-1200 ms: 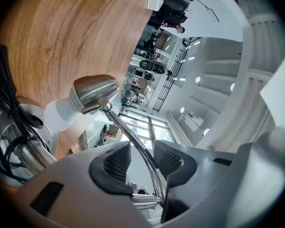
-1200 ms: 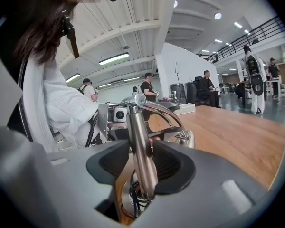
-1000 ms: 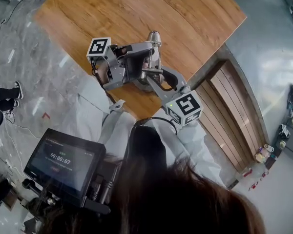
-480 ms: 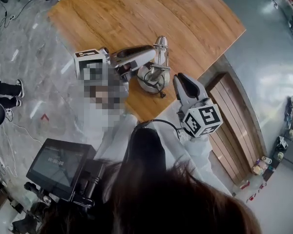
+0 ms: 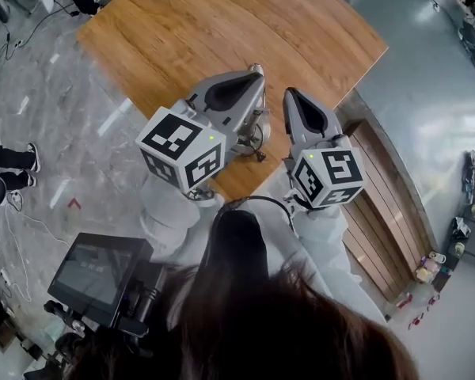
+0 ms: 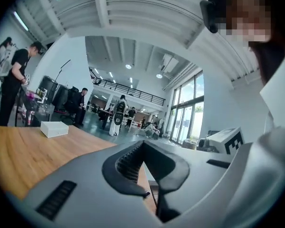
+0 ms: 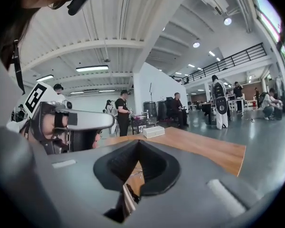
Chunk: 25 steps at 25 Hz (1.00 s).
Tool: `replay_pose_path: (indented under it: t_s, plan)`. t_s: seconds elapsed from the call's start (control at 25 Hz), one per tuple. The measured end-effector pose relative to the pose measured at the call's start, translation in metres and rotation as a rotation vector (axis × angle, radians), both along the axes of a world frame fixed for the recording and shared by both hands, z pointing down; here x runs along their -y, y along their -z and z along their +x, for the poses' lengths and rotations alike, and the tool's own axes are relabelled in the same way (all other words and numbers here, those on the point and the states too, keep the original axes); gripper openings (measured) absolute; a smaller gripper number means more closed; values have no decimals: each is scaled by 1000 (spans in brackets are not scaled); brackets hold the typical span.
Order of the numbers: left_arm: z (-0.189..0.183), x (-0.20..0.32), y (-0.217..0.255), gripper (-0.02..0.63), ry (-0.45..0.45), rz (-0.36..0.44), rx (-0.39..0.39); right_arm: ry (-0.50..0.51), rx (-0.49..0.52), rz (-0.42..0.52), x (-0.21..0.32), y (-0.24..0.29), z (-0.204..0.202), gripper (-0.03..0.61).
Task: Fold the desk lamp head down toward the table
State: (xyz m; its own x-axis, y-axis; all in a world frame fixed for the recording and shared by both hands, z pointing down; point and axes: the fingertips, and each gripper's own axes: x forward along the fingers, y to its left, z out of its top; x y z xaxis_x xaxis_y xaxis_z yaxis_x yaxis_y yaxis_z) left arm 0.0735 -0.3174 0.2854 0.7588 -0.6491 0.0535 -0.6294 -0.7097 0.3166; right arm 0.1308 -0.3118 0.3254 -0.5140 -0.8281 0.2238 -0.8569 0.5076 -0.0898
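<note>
Lamp (image 5: 259, 137): chrome desk lamp on the wooden table (image 5: 222, 22), near the table's 6 o'clock edge, just above mid-frame in the head view. Its round shiny base shows, with a black cord (image 5: 261, 155) trailing off at the base's 6 o'clock.

Left gripper (image 5: 253, 81) hangs over the lamp from 9 o'clock. Its jaws are pressed together with nothing between them, and it has no contact with the lamp. Right gripper (image 5: 288, 93) sits at the lamp's 3 o'clock, apart from it, jaws likewise closed flat and empty.

Hidden or unclear:
- The left gripper's body covers most of the lamp. Only the base and a small chrome bit at 12 o'clock peek out, so the head's fold angle cannot be read.
- In the right gripper view, a thin pale part shows through the gap under the jaws; what it is cannot be told.
- At the table's far end, the white box (image 6: 54, 128) is small and plain.
- Background people are too small to detail.

Counts: one lamp, one table, two grippers, two marker cubes (image 5: 182, 149), one white box, one screen (image 5: 99, 269) at 7 o'clock.
</note>
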Motion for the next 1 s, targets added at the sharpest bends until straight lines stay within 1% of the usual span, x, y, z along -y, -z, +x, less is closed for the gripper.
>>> replay_pose_path:
  t_s: [0.12,0.24,0.52,0.72,1.0]
  plan:
    - [4,1,-3,2,21,7,49,5,0,28,5,11,-4,0]
    - [11,-5,0,2,30,16,72,11,8,48,0,22,0,0]
    - [10,-8,5,2,39,25,83,36,11,58,-3,30,-7,0]
    - [13,-10,4,2,48,31,102,43,13,61,-4,30,-6,0]
    - [17,-15,5,2,44,25,107,49,13,64,-10,33,-3,0]
